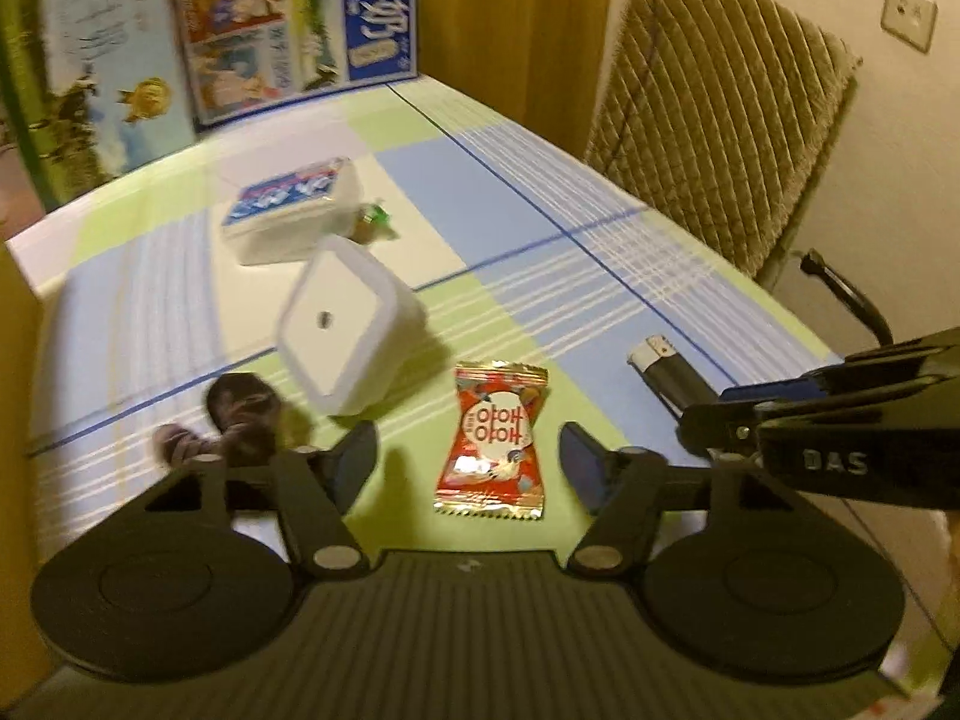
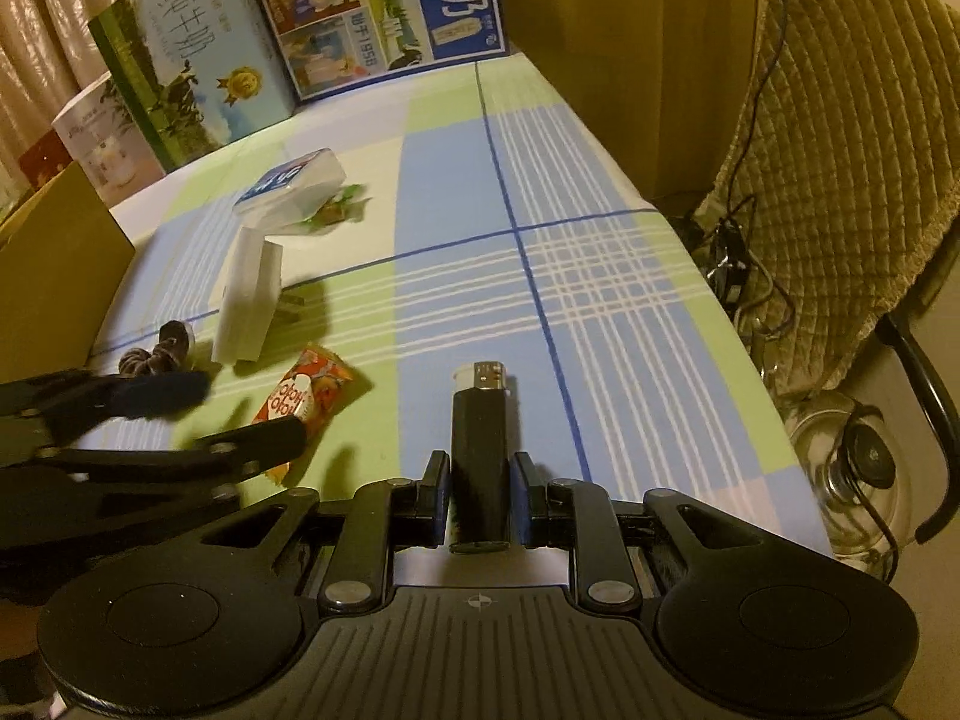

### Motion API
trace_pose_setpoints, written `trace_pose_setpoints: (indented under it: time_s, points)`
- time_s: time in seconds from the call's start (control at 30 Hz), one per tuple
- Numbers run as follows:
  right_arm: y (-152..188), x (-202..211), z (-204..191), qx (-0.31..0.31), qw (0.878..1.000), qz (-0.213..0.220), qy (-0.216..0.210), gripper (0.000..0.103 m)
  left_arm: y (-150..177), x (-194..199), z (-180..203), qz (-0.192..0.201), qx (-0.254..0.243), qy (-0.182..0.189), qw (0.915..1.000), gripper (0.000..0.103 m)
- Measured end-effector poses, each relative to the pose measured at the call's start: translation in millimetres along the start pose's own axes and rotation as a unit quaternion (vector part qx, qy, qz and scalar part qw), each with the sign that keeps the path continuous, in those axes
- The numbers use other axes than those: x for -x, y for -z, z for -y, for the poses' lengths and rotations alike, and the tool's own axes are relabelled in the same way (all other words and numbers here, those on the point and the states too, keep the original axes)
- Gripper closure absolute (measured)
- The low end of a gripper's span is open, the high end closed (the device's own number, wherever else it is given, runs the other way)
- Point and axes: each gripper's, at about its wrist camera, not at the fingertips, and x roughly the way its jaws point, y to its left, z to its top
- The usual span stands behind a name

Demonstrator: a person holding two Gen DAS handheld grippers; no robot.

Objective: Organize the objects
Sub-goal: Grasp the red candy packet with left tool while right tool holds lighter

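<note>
A red candy packet (image 1: 489, 438) lies flat on the checked tablecloth (image 1: 540, 228), between the fingers of my open left gripper (image 1: 468, 456), which touch nothing. A black lighter (image 2: 480, 450) with a white top sits between the pads of my right gripper (image 2: 480, 480), which is shut on it low over the cloth. A white box (image 1: 345, 324) stands tipped on its side just beyond the packet. Behind it lies a white lid with a blue label (image 1: 294, 210). A brown hair tie (image 1: 234, 414) lies left of the box. A small green-wrapped sweet (image 1: 372, 222) rests by the lid.
Two milk cartons (image 2: 198, 72) (image 2: 384, 12) stand along the table's far edge, with a cardboard box (image 2: 54, 276) at the left. A chair with a quilted cushion (image 2: 852, 150) stands right of the table, cables and a glass kettle (image 2: 852, 480) below it.
</note>
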Motion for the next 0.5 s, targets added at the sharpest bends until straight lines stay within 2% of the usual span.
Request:
trace_pose_setpoints:
  time_s: [0.2, 0.37, 0.5]
  points:
    - [2, 0, -3, 0.007, 1.0, -0.002, -0.004, 0.085, 1, -11, 3, -0.016, -0.016, 0.016, 0.9996, 0.074]
    - [10, -1, -18, 0.048, 0.999, -0.005, -0.018, 0.085, 26, 17, -5, -0.031, 0.009, -0.008, 0.9994, 0.074]
    - [20, -1, -34, 0.084, 0.996, -0.002, -0.024, 0.085, 57, 45, -15, -0.026, 0.039, -0.034, 0.9983, 0.074]
